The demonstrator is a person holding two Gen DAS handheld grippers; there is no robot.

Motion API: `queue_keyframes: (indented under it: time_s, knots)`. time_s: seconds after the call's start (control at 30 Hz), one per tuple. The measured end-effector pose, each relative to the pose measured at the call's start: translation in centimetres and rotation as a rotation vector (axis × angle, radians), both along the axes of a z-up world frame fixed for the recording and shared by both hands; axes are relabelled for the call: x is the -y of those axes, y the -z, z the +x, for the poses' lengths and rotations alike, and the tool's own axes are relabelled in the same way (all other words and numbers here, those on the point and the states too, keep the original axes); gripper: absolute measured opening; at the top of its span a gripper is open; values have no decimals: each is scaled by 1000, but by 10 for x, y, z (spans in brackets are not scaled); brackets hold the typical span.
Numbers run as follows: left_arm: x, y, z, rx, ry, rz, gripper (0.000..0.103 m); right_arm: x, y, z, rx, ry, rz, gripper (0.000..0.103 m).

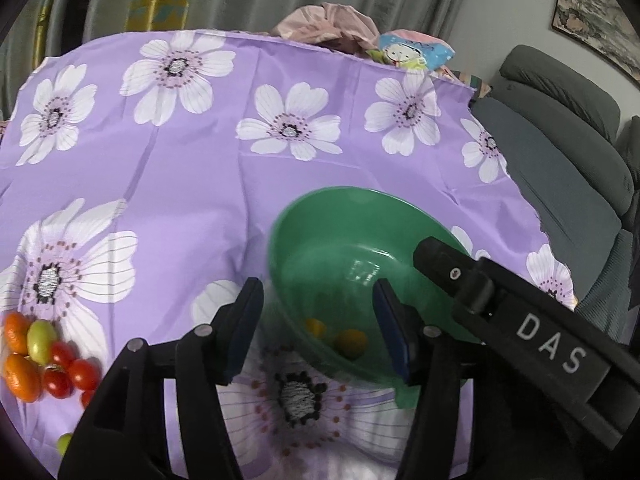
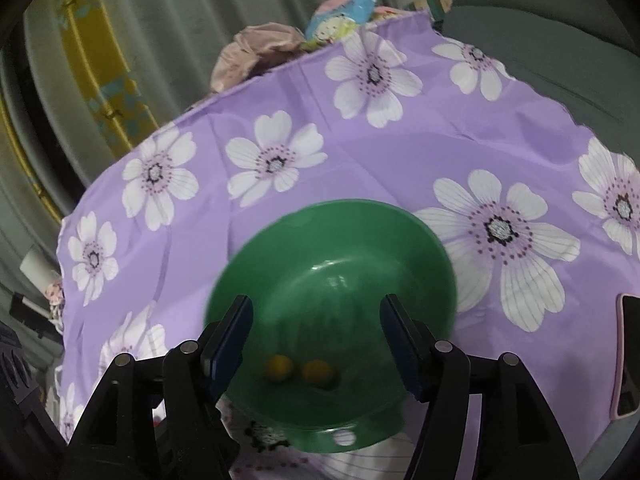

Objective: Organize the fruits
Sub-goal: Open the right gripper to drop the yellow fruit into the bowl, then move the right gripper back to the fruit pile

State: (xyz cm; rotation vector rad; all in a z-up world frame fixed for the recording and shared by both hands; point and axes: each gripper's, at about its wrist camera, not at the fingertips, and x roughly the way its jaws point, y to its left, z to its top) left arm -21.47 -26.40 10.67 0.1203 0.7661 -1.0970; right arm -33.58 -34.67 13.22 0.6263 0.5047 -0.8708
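A green bowl (image 1: pixel 344 240) (image 2: pixel 332 248) sits on the purple flowered cloth (image 1: pixel 192 184) with two small yellow fruits (image 1: pixel 351 343) (image 2: pixel 318 373) on its floor. My left gripper (image 1: pixel 318 328) hangs open over the bowl's near left rim, with nothing between its fingers. Over the bowl's near side my right gripper (image 2: pixel 316 350) is open too, empty, above the yellow fruits. In the left wrist view the right gripper's black body (image 1: pixel 520 320) reaches in from the right over the bowl. A heap of orange, green and red small fruits (image 1: pixel 40 356) lies on the cloth at the left edge.
A phone in a pink case (image 2: pixel 628 356) lies on the cloth at the right. Crumpled pink fabric (image 1: pixel 328 24) and a printed cushion (image 1: pixel 412 52) sit behind the table. A grey sofa (image 1: pixel 568 152) stands to the right, curtains behind.
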Motion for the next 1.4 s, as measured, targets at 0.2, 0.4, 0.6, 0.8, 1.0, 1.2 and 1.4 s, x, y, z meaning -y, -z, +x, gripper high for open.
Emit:
queue_keyframes:
  time_s: [0.2, 0.4, 0.6, 0.8, 1.0, 1.2, 1.4]
  knots:
    - [-22, 0, 16, 5, -56, 9, 62, -15, -3, 14, -2, -47, -40, 78]
    - [-54, -5, 36, 29, -126, 9, 64, -30, -6, 27, -12, -72, -82, 79]
    - [-83, -4, 59, 39, -198, 38, 65, -43, 0, 49, -56, -123, -94, 79]
    - [-108, 5, 86, -21, -295, 47, 65, -53, 4, 67, -101, -172, -103, 79]
    - [-130, 11, 102, -18, -368, 73, 65, -66, 9, 84, -132, -229, -107, 79]
    - [-148, 19, 115, -56, -407, 80, 65, -77, 13, 96, -155, -272, -116, 80]
    - [-166, 15, 117, -78, -414, 45, 65, -84, 22, 108, -188, -287, -108, 80]
